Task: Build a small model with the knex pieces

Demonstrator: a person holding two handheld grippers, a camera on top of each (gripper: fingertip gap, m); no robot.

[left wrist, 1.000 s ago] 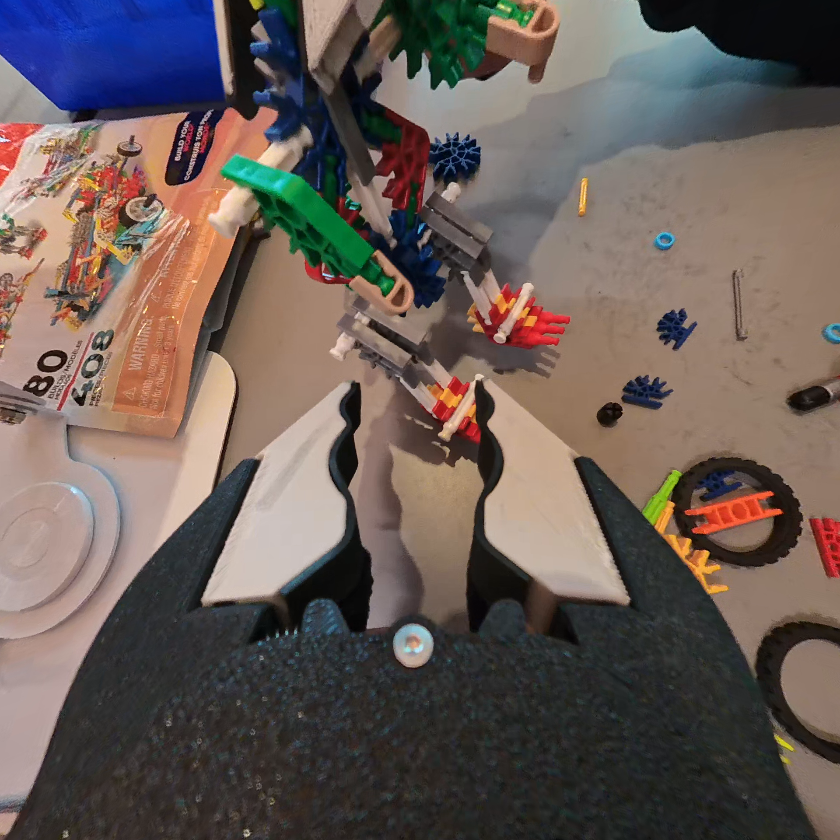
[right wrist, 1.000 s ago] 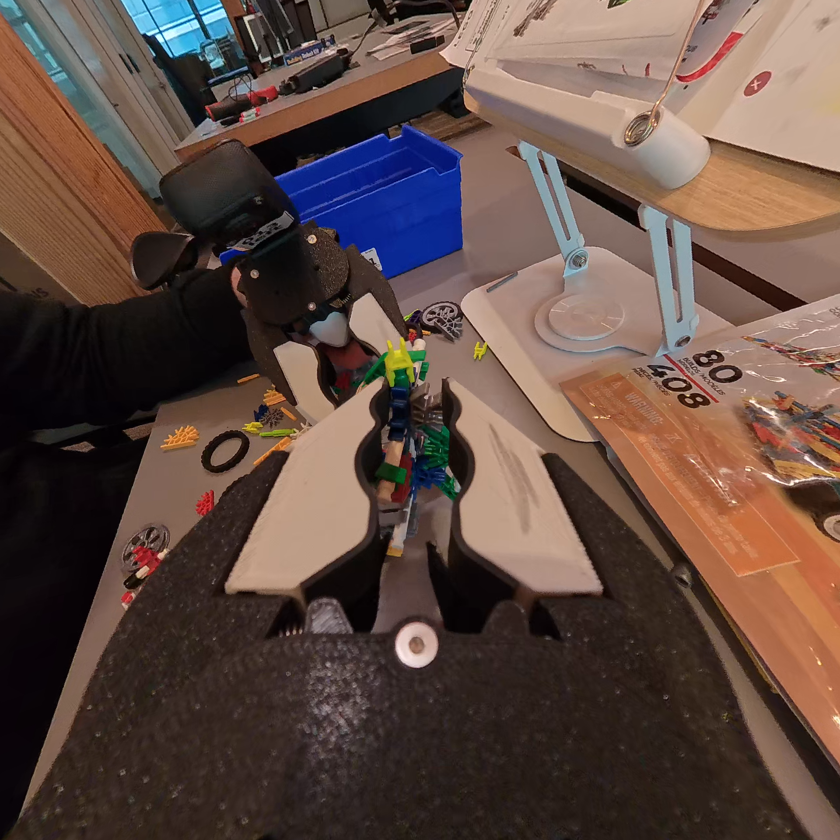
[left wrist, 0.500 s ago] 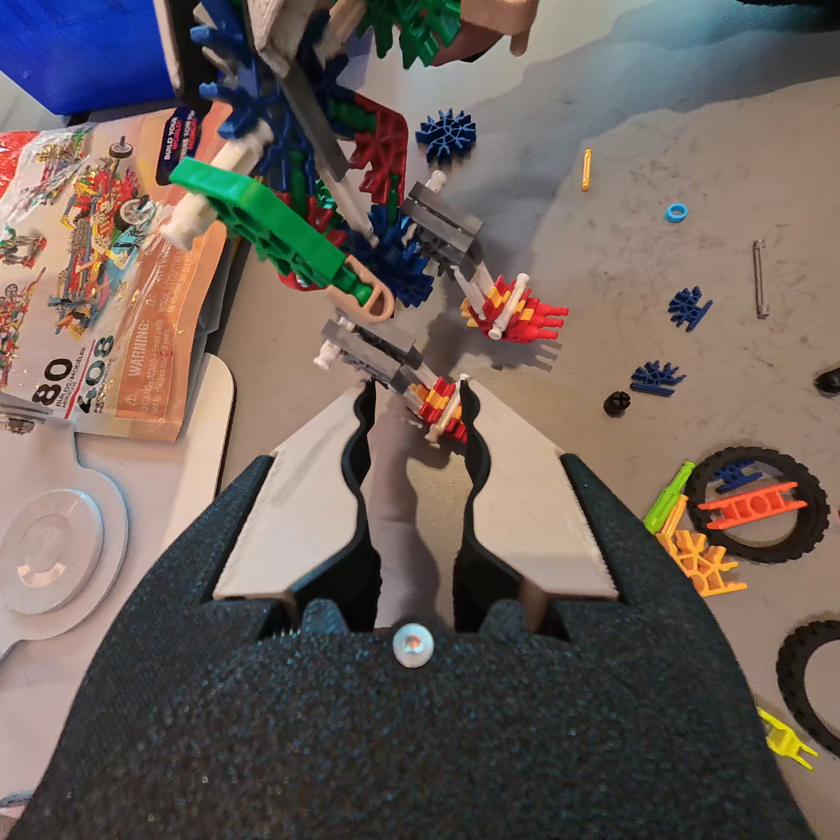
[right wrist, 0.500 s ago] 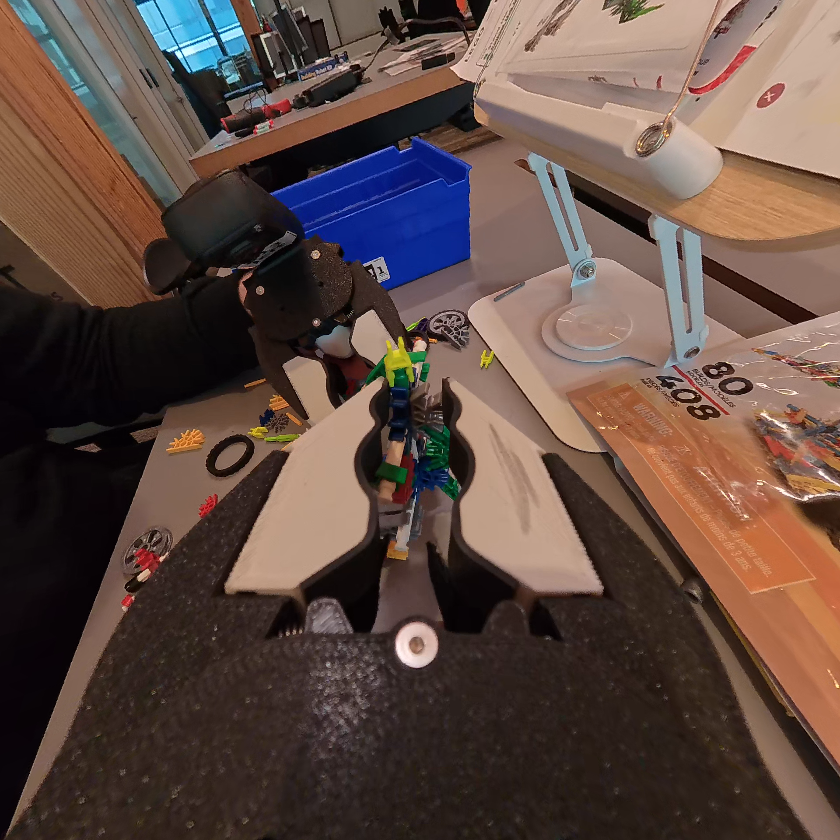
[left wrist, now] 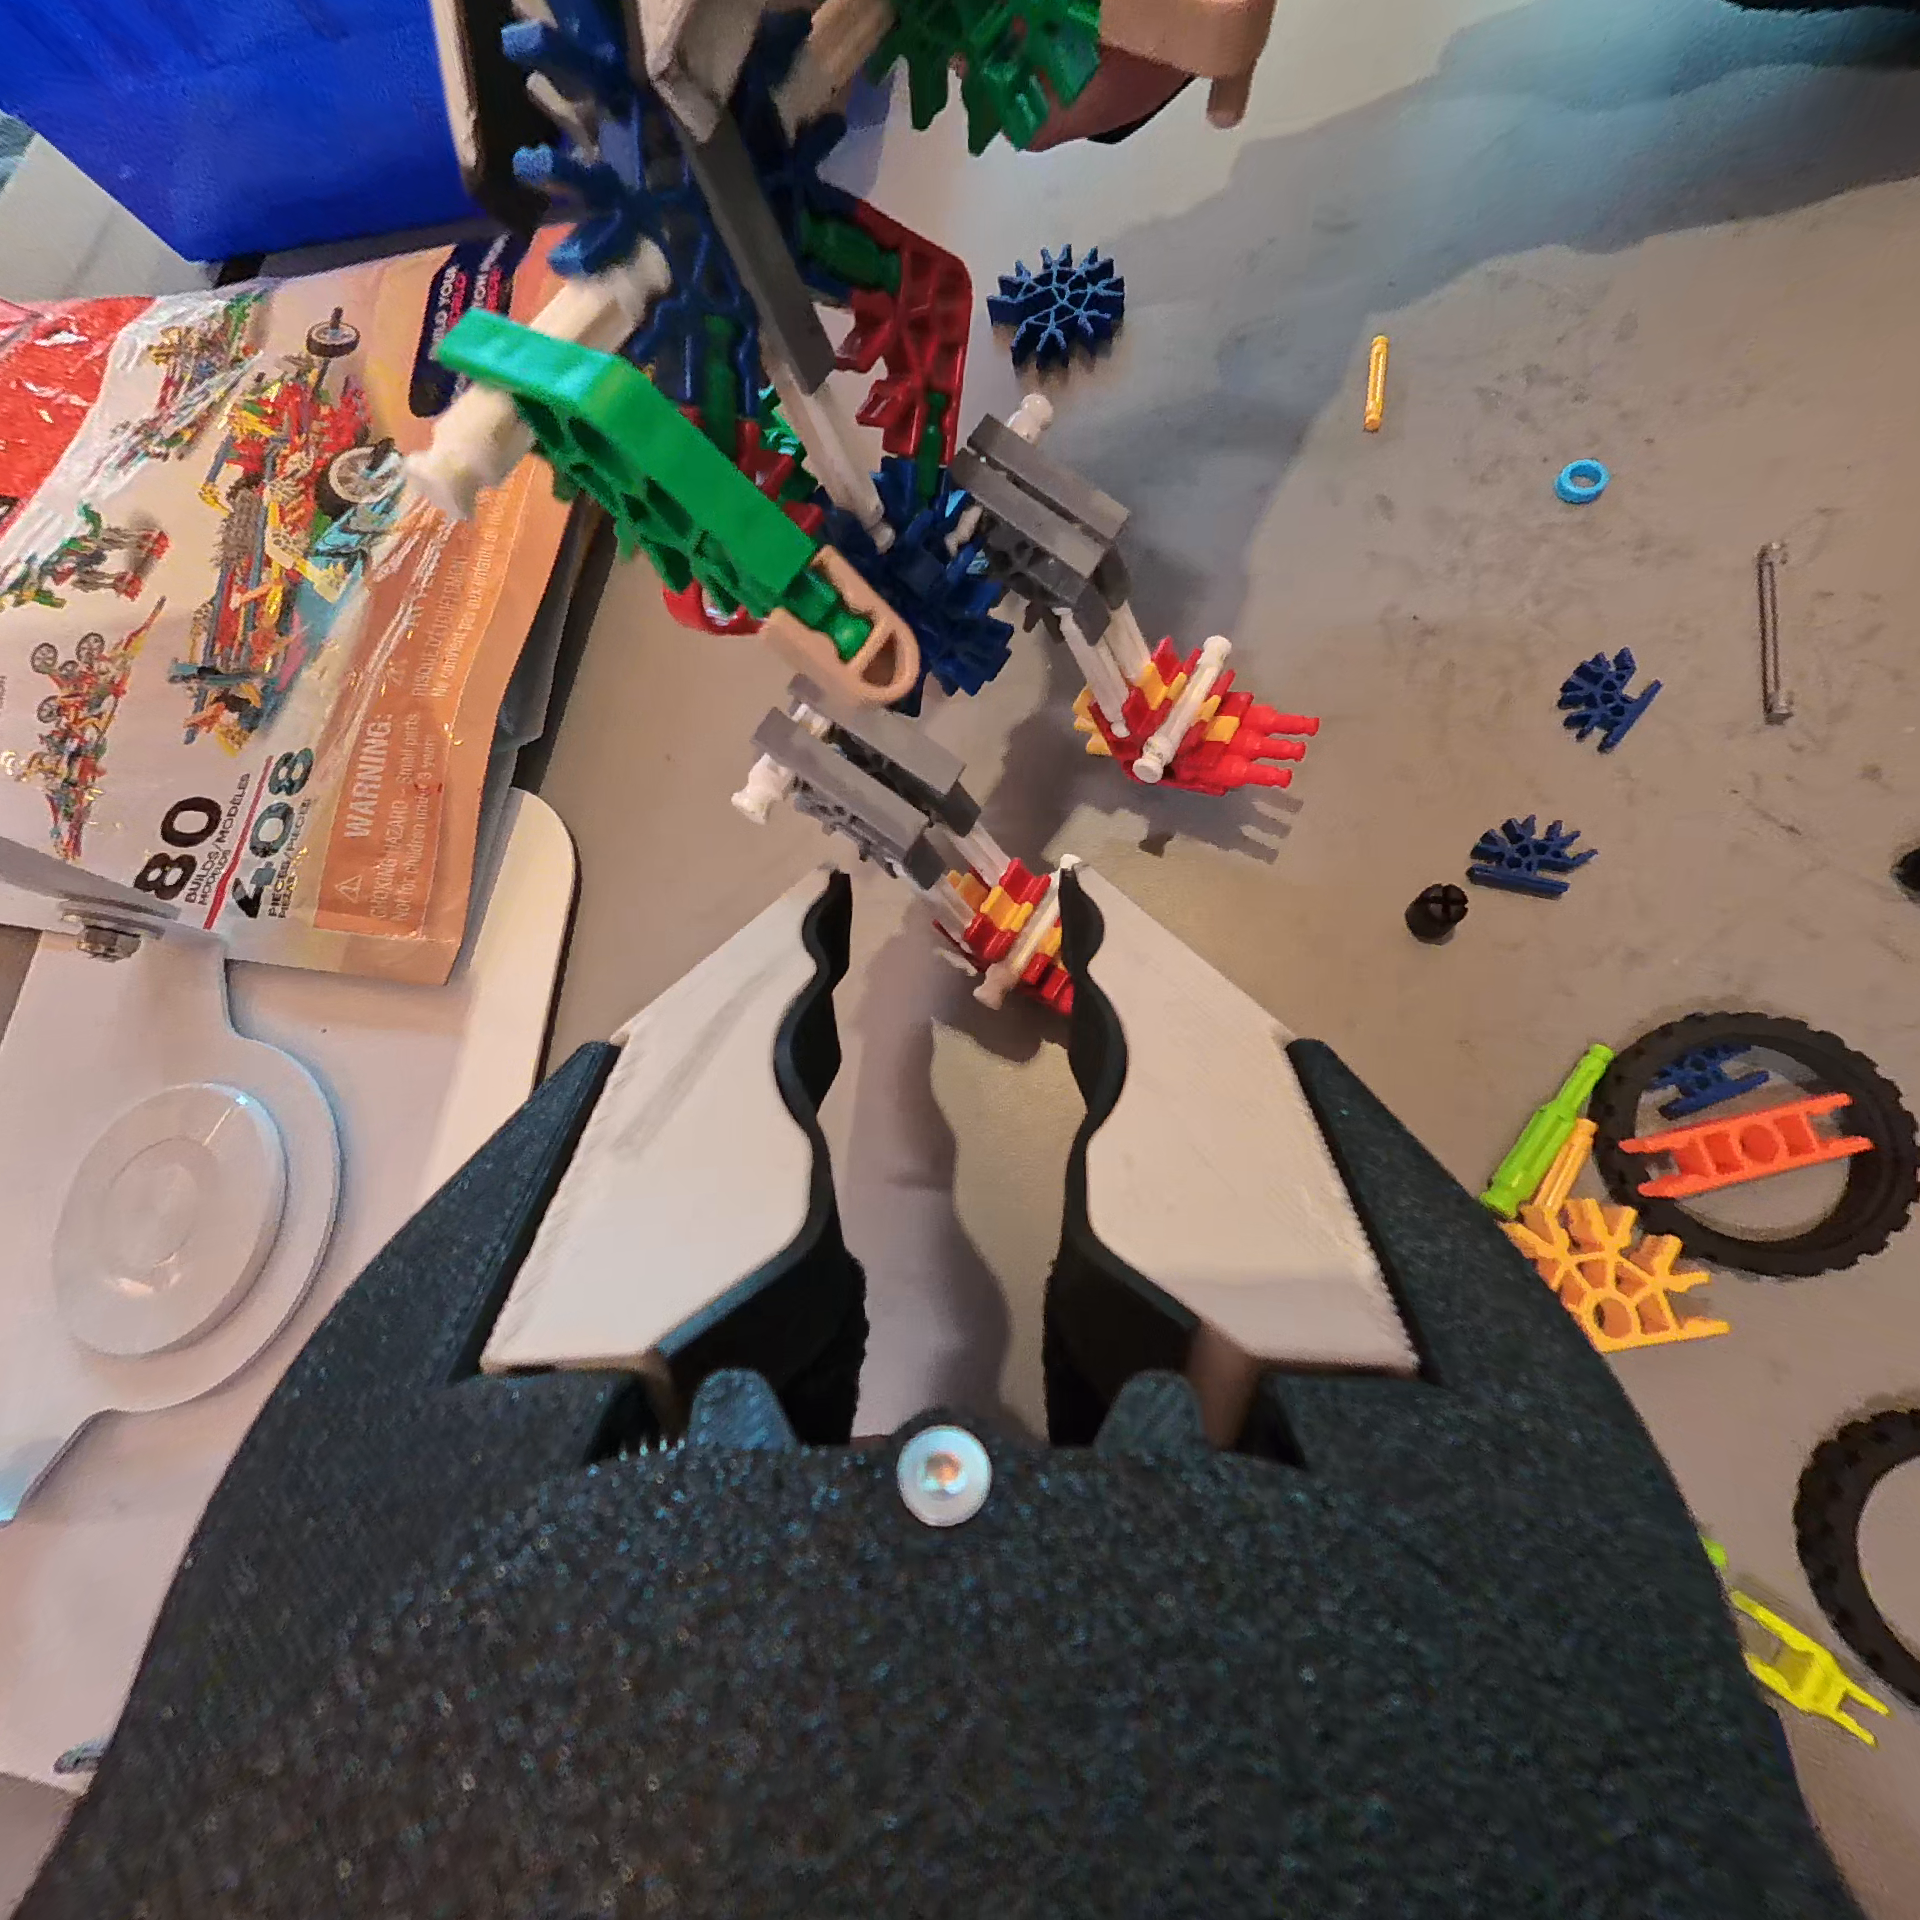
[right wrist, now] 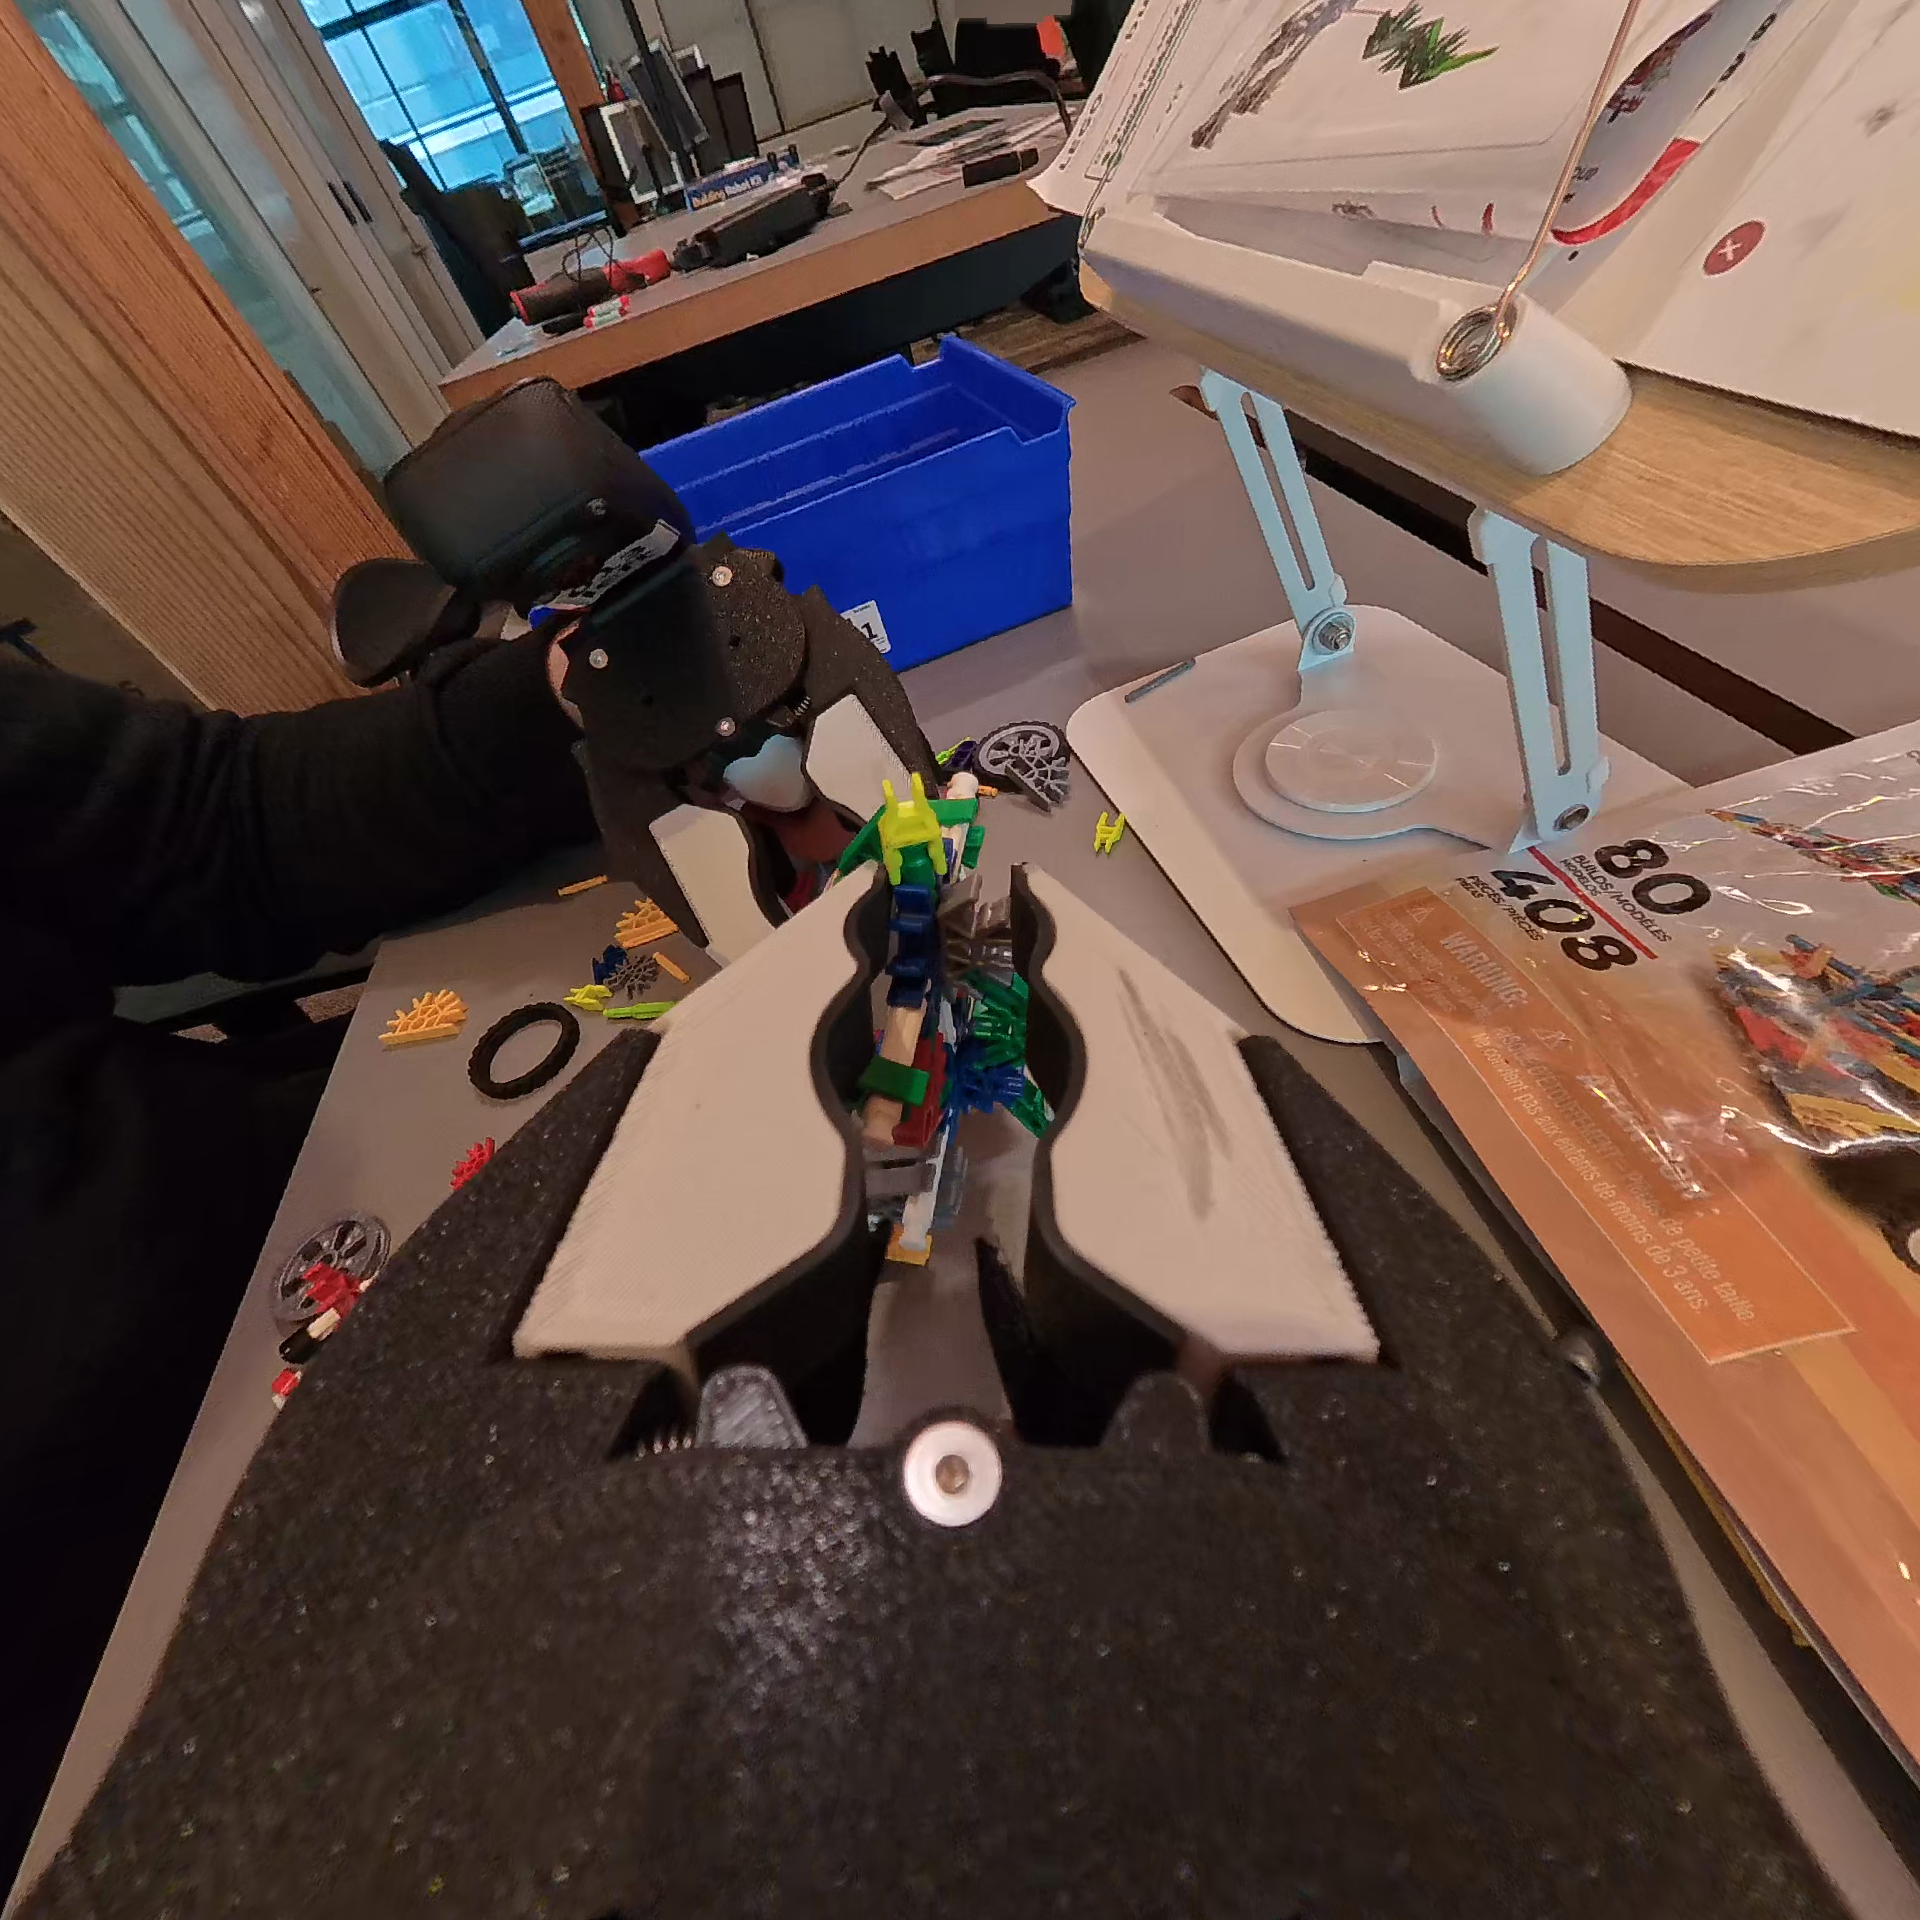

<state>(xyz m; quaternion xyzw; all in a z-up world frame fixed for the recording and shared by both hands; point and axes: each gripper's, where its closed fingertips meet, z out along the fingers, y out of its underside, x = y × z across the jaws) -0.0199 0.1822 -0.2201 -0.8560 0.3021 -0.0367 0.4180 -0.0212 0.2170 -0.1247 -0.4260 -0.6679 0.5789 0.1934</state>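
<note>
Meanwhile, the right gripper (right wrist: 945, 899) was clamped on a multicoloured plastic rod-and-connector toy figure (right wrist: 935, 1039), holding it above the grey tabletop (left wrist: 1507, 312). The left gripper (left wrist: 951, 883) stood parted, its fingers flanking the figure's nearer red-and-yellow foot (left wrist: 1003, 920) without closing on it. Loose connectors and a black rubber tyre (left wrist: 1756, 1143) lay nearby.

The toy model (left wrist: 790, 436) is running off the left wrist view's top edge; the right claw (right wrist: 951, 904) is hiding its lower half.
</note>
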